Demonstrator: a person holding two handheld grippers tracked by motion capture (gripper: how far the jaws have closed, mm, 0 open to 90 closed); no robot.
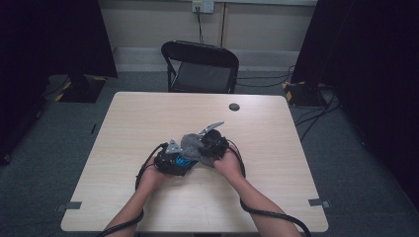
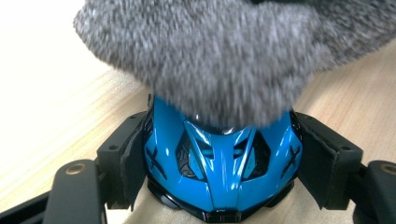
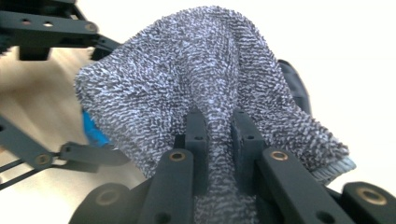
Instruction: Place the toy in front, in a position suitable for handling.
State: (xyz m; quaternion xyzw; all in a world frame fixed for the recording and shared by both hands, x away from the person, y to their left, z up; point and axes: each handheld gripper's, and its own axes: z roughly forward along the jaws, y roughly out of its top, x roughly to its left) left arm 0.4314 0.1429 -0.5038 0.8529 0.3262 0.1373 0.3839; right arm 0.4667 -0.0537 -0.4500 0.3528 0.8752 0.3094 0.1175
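Grey terry cloth is pinched in a fold between the right gripper's narrow jaws and draped over the glossy blue toy car, apparently to wipe it. The left gripper clamps the car's sides, steadying it just above the wooden table near the person's edge

Bench centre of frame; chair behind it, upper centre. Left claw and right claw side by side at mid-bench. Cloth between them, draped over mouse in left claw.
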